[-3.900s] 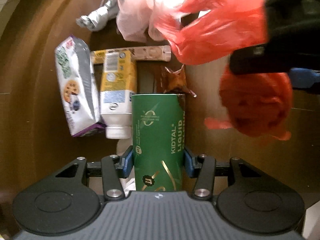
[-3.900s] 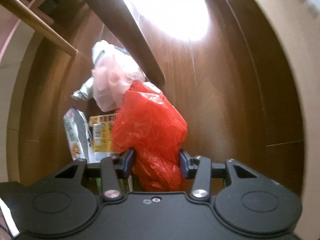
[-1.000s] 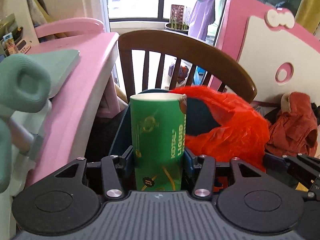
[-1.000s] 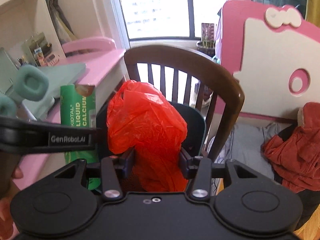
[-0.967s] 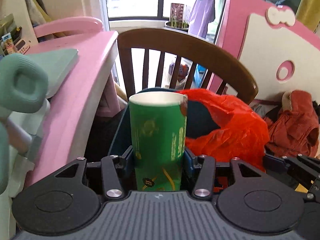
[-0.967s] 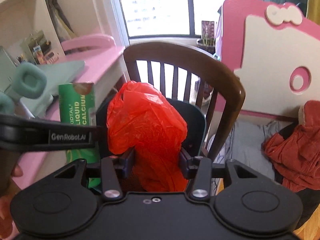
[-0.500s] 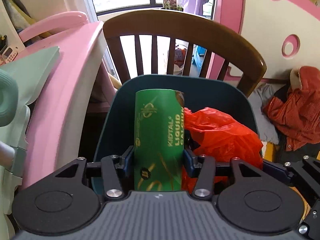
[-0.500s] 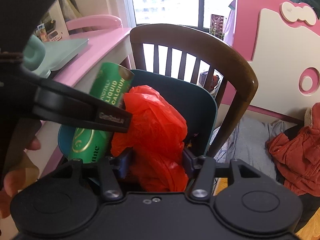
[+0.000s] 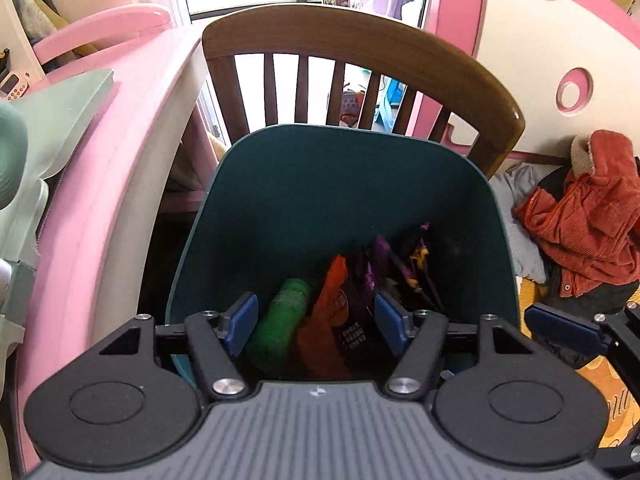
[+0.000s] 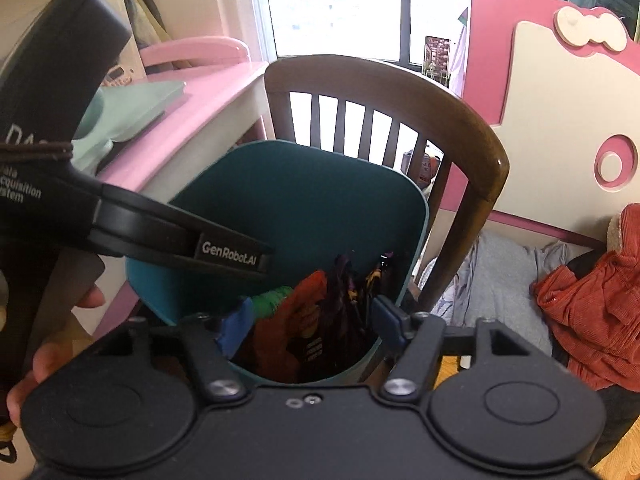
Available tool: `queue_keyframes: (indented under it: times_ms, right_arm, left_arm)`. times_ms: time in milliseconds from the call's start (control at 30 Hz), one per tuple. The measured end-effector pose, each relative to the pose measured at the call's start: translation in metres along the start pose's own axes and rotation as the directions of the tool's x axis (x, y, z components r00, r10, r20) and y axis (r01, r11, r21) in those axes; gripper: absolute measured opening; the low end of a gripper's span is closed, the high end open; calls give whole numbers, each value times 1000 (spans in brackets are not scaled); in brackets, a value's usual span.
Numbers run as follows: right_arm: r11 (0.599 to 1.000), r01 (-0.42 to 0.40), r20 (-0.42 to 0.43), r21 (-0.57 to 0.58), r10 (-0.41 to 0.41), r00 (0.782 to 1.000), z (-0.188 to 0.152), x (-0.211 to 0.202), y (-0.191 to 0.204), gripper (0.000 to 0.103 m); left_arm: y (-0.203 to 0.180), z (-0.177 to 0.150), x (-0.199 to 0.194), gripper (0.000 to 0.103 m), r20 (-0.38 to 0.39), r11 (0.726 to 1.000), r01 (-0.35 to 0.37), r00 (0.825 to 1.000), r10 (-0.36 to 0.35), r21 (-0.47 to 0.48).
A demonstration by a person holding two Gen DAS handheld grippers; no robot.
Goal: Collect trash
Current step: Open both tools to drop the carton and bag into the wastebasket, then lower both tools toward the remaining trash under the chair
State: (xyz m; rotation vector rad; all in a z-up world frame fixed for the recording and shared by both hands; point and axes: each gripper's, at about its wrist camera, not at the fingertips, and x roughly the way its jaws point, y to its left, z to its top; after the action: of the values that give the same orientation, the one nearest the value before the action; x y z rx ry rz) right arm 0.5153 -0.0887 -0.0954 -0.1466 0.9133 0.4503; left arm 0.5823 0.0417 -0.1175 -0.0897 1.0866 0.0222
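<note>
Nearest the left wrist camera, the left gripper (image 9: 316, 326) points steeply down over the mouth of a teal bin (image 9: 280, 184); its jaws are opening and released, nothing pressed between the blue pads. Just beside it on the right, the right gripper (image 10: 310, 326) hangs over the same bin, its jaws also opening and grasping nothing. Below both, at the bottom of the bin, lies the trash: a green carton (image 9: 280, 322) on its side at the left, touching a red plastic bag (image 9: 324, 320), with dark purple wrappers (image 9: 384, 264) standing to the right. Behind the bin stands a wooden chair (image 9: 360, 40) with a slatted back. A pink desk (image 9: 112, 168) runs along the left, and an orange jacket (image 9: 588, 216) lies heaped at the right.
</note>
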Motion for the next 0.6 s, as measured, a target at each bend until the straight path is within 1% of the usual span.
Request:
queue_keyframes:
  times_ms: [167, 267, 433, 600]
  right_arm:
    - [1000, -29, 10, -1, 29, 1000, -3, -17, 4, 69]
    - [999, -44, 17, -8, 44, 999, -7, -27, 9, 69]
    - [998, -58, 26, -6, 58, 998, -17, -45, 12, 72]
    - [998, -67, 39, -15, 68, 997, -31, -62, 16, 75]
  left_arm:
    - [3, -10, -16, 65, 13, 1000, 22, 1000, -22, 9]
    - [3, -21, -30, 65, 34, 1000, 10, 999, -11, 30]
    - [8, -38, -53, 65, 46, 999, 23, 999, -24, 26]
    - [14, -60, -75, 65, 65, 999, 16, 998, -18, 29]
